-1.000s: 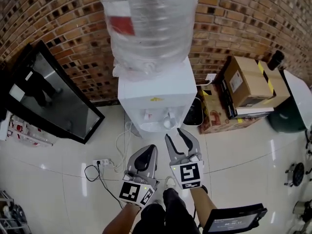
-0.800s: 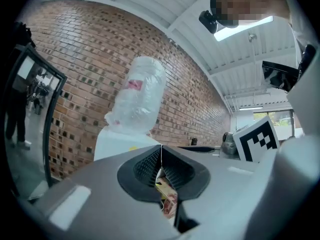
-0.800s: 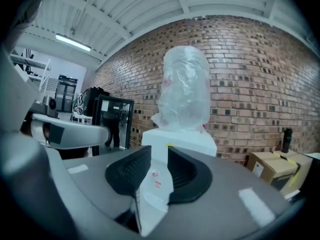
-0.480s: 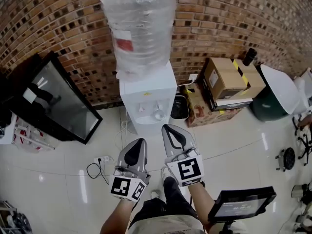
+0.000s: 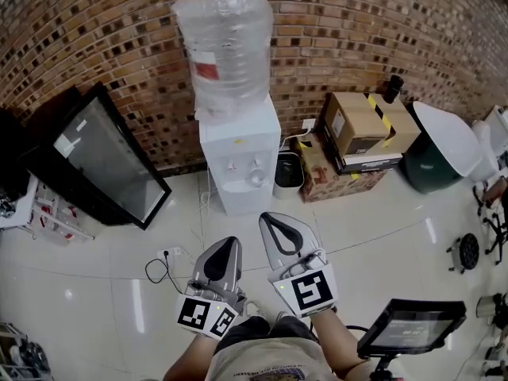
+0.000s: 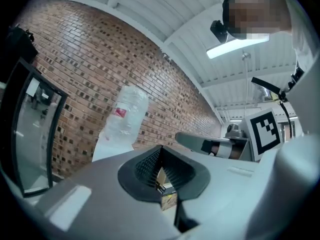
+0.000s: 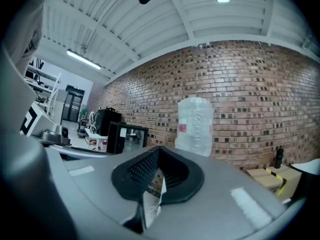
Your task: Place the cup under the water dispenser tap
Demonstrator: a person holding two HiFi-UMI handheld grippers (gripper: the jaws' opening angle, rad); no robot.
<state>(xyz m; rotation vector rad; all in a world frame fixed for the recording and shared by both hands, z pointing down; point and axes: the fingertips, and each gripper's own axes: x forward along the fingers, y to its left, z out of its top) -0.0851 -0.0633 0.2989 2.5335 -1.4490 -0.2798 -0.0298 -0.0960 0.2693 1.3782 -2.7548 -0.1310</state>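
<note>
Right gripper view showed the right gripper (image 7: 160,149) closed tip to tip with nothing between its jaws. The left gripper (image 6: 161,148) was closed and empty too, so neither tool held the cup.

From the head view, both grippers hung side by side over the glossy floor (image 5: 103,284), pointing toward twelve o'clock and well apart from the water dispenser (image 5: 238,145). The dispenser stood against the brick wall (image 5: 119,30) with its big clear bottle (image 5: 225,42) on top. A small pale cup (image 5: 255,177) seemed to sit in the recess at the dispenser's front, on the right-hand side. It was too small for us to tell whether it stood squarely below a tap. A black framed panel (image 5: 99,161) leaned at ten o'clock from the grippers, and cardboard boxes (image 5: 361,129) sat at two o'clock.

We judged the placing itself done and the task near its end. To finish well, we thought it best to keep the closed jaws clear of the recess so nothing nudged the cup. We would also check that it stood upright and centred under the spout, and go back only if it looked off-line.
</note>
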